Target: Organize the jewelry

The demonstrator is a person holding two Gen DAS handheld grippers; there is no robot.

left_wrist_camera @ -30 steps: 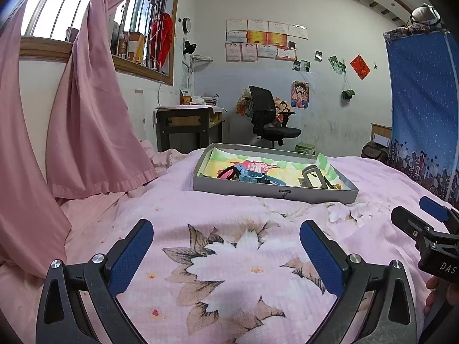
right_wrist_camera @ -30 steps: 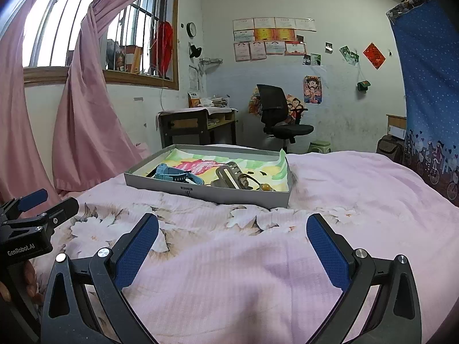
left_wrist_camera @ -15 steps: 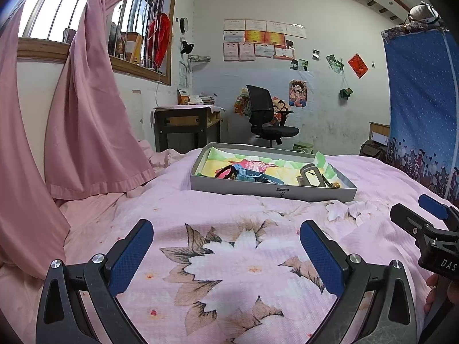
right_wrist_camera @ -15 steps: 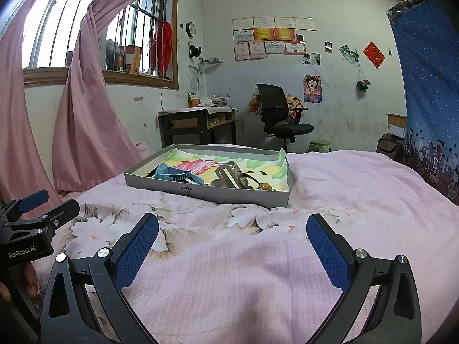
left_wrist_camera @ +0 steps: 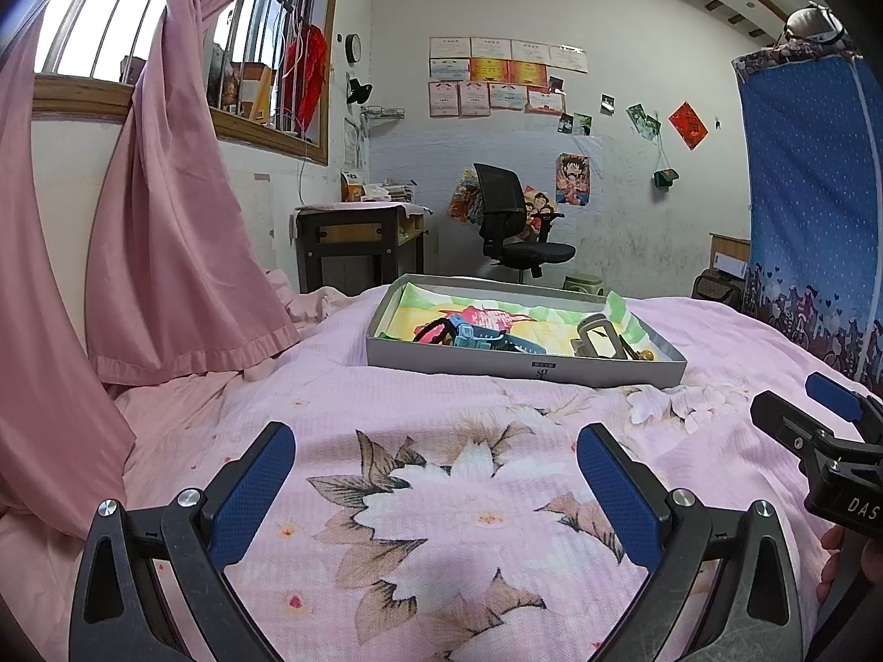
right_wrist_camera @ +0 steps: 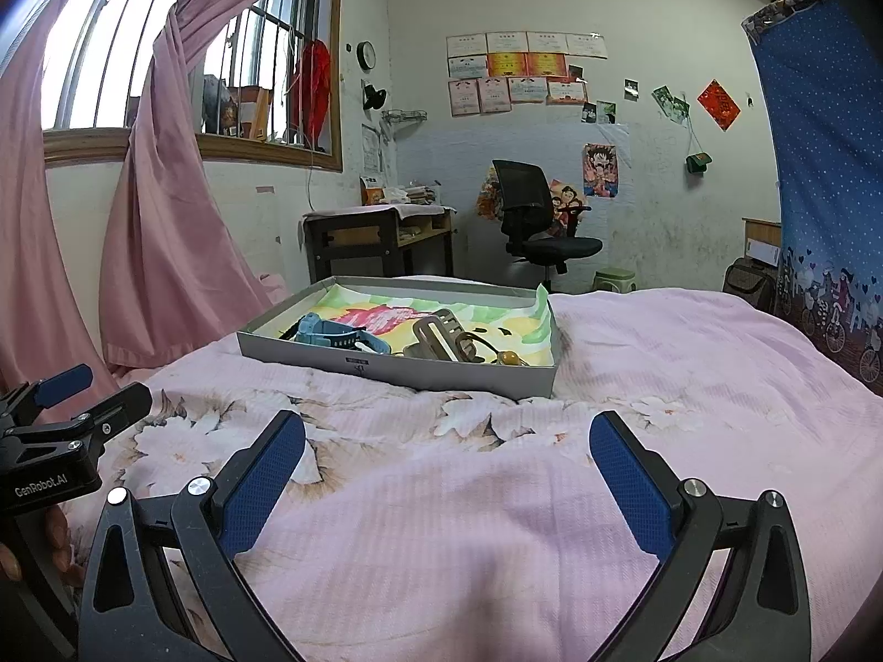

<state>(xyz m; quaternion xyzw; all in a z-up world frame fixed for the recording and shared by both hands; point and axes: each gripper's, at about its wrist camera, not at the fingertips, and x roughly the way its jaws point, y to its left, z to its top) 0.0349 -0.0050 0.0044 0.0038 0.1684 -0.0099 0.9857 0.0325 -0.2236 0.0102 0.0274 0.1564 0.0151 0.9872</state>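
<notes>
Both tools hang released over the pink bed, the left tool and right tool gaping wide and empty. Ahead on the bed sits a grey tray holding a blue watch, a tan strap and a bead

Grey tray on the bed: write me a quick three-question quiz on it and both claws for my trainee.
1. True or false: the left claw is shut on a bracelet.
2. Which item lies nearest the left end of the grey tray in the right wrist view? A) blue watch B) brown beaded piece C) tan strap
3. Fill in: the tray rests on the pink floral ____.

Key: 1. False: both it and the right claw are open, holding nothing, short of the tray. 2. A. 3. Bedspread.
</notes>
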